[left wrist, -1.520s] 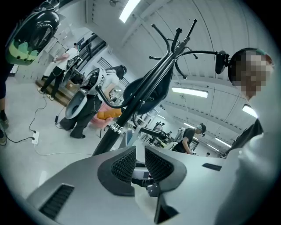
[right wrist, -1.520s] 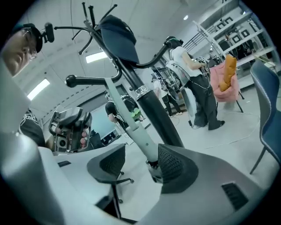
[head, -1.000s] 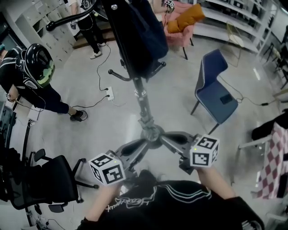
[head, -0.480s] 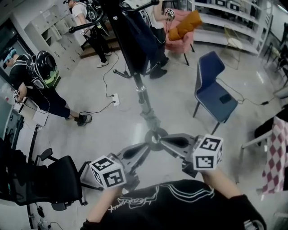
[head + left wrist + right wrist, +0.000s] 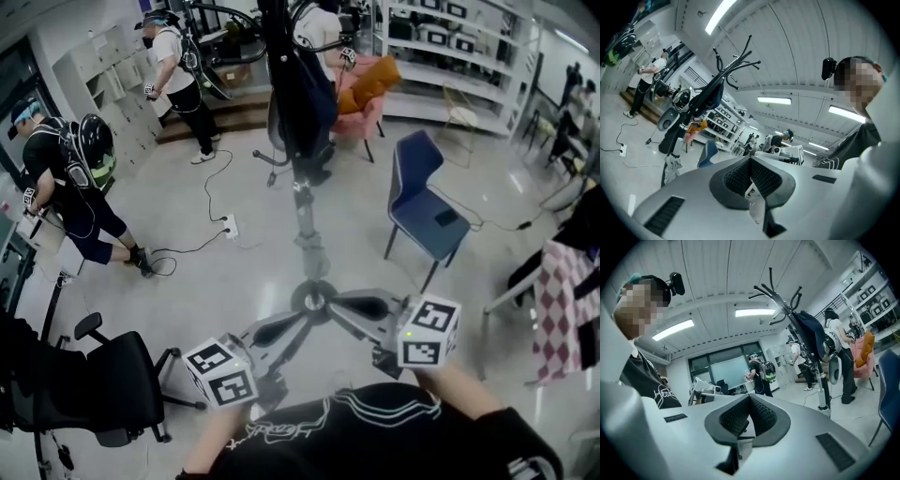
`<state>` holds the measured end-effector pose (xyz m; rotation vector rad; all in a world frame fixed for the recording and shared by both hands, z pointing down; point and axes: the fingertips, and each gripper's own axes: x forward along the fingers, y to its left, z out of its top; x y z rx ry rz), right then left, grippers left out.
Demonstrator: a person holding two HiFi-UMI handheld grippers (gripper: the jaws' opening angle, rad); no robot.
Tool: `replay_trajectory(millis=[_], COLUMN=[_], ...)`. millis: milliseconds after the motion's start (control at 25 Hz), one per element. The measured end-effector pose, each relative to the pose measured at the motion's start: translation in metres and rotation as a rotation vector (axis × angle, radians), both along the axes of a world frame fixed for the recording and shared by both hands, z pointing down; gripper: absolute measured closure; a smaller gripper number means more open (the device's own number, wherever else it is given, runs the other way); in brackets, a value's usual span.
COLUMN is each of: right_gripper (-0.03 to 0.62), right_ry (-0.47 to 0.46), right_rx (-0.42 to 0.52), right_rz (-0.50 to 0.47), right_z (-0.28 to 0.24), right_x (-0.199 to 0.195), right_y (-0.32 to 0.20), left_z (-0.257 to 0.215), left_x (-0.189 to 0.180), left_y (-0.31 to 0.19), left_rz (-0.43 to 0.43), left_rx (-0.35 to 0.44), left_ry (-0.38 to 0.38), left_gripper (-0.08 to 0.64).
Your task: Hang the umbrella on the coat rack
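The black coat rack (image 5: pixel 302 202) stands straight ahead in the head view. A dark folded umbrella (image 5: pixel 298 89) hangs from its upper hooks. Low in that view my left gripper (image 5: pixel 298 317) and right gripper (image 5: pixel 330 305) point at each other in front of the rack's base; both are shut and hold nothing. The left gripper view has the rack (image 5: pixel 733 63) with the umbrella (image 5: pixel 705 101) at upper left, beyond my shut left gripper (image 5: pixel 751 176). Seen from the right gripper view, the rack (image 5: pixel 785 298) and umbrella (image 5: pixel 808 331) are at upper right, past my shut right gripper (image 5: pixel 749 413).
A navy chair (image 5: pixel 422 202) stands right of the rack and a black office chair (image 5: pixel 103 384) at lower left. A pink armchair (image 5: pixel 361 89) and shelves (image 5: pixel 450 47) are behind. People (image 5: pixel 80 178) stand at left. Cables and a power strip (image 5: pixel 230 225) lie on the floor.
The rack with the umbrella now sits farther away and higher in the head view, and more of the room shows. Both grippers stay shut and empty at the lower centre.
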<state>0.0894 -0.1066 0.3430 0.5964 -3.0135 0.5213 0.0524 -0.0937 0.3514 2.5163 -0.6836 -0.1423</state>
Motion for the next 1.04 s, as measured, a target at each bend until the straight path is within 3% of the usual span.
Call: replay_trajectory(millis=[320, 600, 1040], right_gripper=[0.580, 0.581, 0.581], right_ry=[0.036, -0.124, -0.141], right_rx=[0.010, -0.107, -0.092], right_rz=[0.008, 0.035, 0.073], right_z=[0.001, -0.003, 0.000], right_x=[-0.018, -0.011, -0.012], right_y=[0.069, 0.103, 0.140], left_z=[-0.006, -0.012, -0.009], left_x=[-0.023, -0.026, -0.030], left_y=[0.059, 0.097, 0.132], left_rz=[-0.023, -0.002, -0.006], left_rx=[0.013, 0.030, 0.037], left_ry=[0.042, 0.045, 0.011], left_gripper=[0.561, 0.561, 0.561])
